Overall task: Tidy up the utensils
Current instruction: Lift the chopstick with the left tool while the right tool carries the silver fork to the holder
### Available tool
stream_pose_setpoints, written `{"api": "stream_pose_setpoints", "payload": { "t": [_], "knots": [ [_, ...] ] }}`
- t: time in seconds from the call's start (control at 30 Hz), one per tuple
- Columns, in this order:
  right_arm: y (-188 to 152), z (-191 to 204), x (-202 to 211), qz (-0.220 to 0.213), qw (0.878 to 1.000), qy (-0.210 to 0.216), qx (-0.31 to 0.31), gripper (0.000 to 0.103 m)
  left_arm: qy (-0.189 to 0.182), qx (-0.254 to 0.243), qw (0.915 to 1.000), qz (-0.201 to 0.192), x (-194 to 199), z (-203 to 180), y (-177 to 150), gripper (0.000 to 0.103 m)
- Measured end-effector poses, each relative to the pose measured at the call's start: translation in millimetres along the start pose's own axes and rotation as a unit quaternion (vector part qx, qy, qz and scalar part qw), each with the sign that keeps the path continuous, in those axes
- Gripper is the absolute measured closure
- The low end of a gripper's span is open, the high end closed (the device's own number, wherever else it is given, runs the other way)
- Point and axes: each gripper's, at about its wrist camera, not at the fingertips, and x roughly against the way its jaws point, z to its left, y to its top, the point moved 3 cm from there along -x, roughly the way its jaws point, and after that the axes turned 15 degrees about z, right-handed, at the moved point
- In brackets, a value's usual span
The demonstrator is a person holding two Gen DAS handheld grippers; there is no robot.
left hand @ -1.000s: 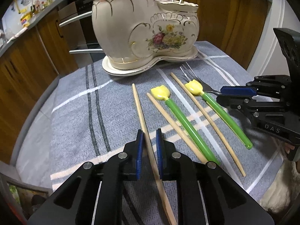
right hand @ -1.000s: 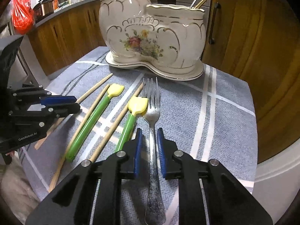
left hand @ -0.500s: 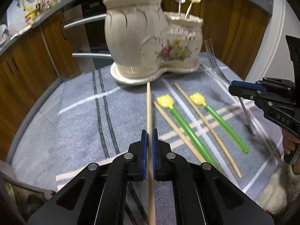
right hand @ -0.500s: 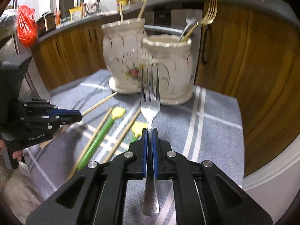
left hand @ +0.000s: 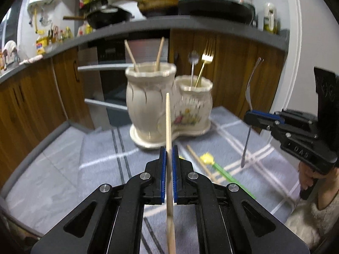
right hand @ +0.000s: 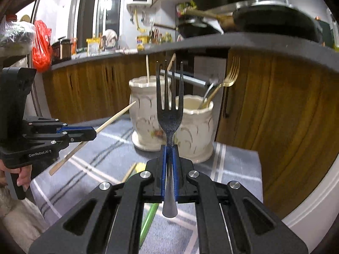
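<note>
My left gripper [left hand: 168,152] is shut on a wooden chopstick [left hand: 168,118], lifted off the cloth and pointing at the cream ceramic holder [left hand: 148,97]. The holder's tall left pot has two chopsticks in it; its lower right pot [left hand: 193,103] has a gold fork and a spoon. My right gripper [right hand: 169,150] is shut on a silver fork [right hand: 170,114], tines up, in front of the holder [right hand: 195,124]. Each gripper shows in the other's view: the right gripper [left hand: 257,115] with the fork [left hand: 250,93], the left gripper [right hand: 89,132] with the chopstick [right hand: 115,115].
On the grey checked cloth [left hand: 95,169] lie more chopsticks [left hand: 199,163] and a green utensil with a yellow tulip head [left hand: 208,158]. Wooden cabinets [right hand: 275,116] and a counter with pans stand close behind the holder. A person's hand [right hand: 20,174] grips the left tool.
Both grippers closed on their utensils on the cloth, then rose and tilted up, lifting the chopstick and the fork clear of the table toward the holder.
</note>
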Motion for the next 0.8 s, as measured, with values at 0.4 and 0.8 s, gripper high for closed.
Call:
{"api": "stream_pose_setpoints", "payload": {
  "t": [0.4, 0.8],
  "knots": [
    [59.1, -6.3, 20.2, -0.088, 0.996, -0.002, -0.034, 0.098, 0.000, 0.030, 0.9926, -0.118, 39.0, 16.9, 42.4, 0.097],
    [116.9, -30.7, 2.5, -0.156, 0.985, -0.004, -0.068, 0.098, 0.000, 0.031, 0.9827, -0.182, 33.6, 22.7, 83.0, 0.097]
  ]
}}
